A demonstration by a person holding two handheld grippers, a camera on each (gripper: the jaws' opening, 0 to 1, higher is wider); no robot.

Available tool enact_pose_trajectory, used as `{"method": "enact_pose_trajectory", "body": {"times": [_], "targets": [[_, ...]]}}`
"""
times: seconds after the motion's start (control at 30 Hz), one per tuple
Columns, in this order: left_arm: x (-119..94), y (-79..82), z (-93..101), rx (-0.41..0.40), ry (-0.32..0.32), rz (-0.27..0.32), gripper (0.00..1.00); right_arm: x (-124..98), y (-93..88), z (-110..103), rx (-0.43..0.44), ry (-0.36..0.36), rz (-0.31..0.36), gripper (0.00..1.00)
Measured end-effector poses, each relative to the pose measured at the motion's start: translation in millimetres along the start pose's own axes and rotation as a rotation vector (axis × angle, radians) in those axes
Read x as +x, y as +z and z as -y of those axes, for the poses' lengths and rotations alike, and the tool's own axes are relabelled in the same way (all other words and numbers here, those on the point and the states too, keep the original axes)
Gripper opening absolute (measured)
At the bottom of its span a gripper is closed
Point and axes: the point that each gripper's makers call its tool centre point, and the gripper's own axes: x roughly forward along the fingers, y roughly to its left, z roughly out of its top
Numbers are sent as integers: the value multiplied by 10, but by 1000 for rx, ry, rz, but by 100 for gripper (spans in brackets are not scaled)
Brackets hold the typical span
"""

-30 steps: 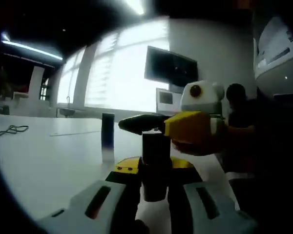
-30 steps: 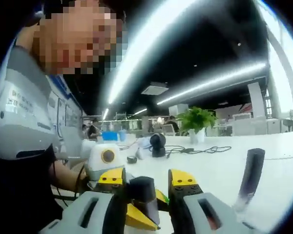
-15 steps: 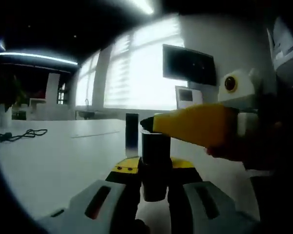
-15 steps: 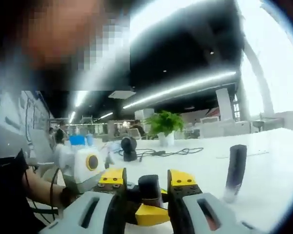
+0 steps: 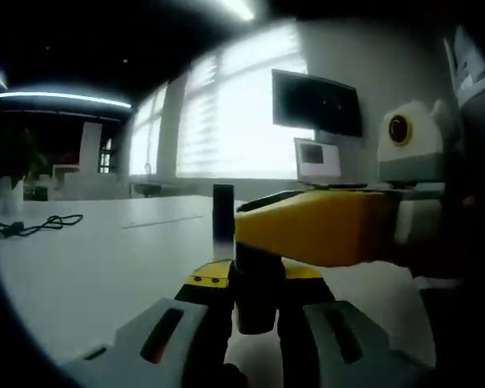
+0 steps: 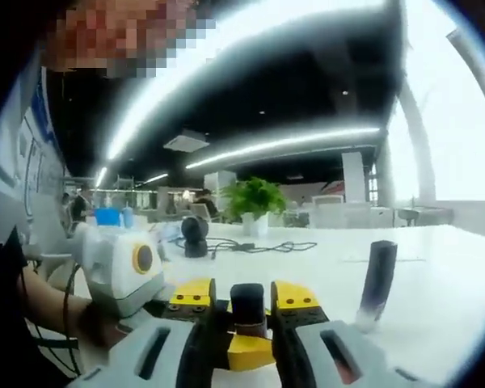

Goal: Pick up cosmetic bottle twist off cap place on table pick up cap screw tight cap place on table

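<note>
A dark cosmetic bottle [image 5: 257, 295] stands upright between my left gripper's [image 5: 257, 279] yellow-tipped jaws, which are shut on its body. My right gripper [image 5: 255, 230] reaches in from the right, and its broad yellow jaw lies across the bottle's top and hides the cap. In the right gripper view the dark cap [image 6: 248, 303] sits between the yellow pads [image 6: 291, 296] of my right gripper [image 6: 248, 301], shut on it. The left gripper [image 6: 238, 349] comes in from the left below it, held by a person's hand.
A second dark tube [image 5: 222, 212] stands upright on the white table [image 5: 81, 267] beyond the bottle, also seen as the tube [image 6: 377, 283] at the right. A black cable [image 5: 32, 225], a potted plant [image 6: 252, 200] and a small dark round object [image 6: 194, 234] lie farther off.
The right gripper's yellow jaw has dropped lower and closer, now covering the bottle's top in the left gripper view. Both views have shifted with the hands. The standing tube stays put.
</note>
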Motion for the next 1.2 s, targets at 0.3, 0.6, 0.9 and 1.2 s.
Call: {"method": "enact_pose_trajectory", "body": {"times": [0.3, 0.6, 0.9, 1.2], "targets": [[6, -32, 1, 23, 10, -14, 10, 0, -43, 90, -19, -33, -30, 11], [9, -28, 36, 34, -9, -17, 10, -51, -50, 70, -75, 21, -43, 9], [-4, 32, 158, 24, -67, 10, 10, -131, -38, 135, 87, 133, -32, 9], [-11, 57, 214, 17, -98, 23, 10, -151, -19, 69, 89, 170, -1, 9]]}}
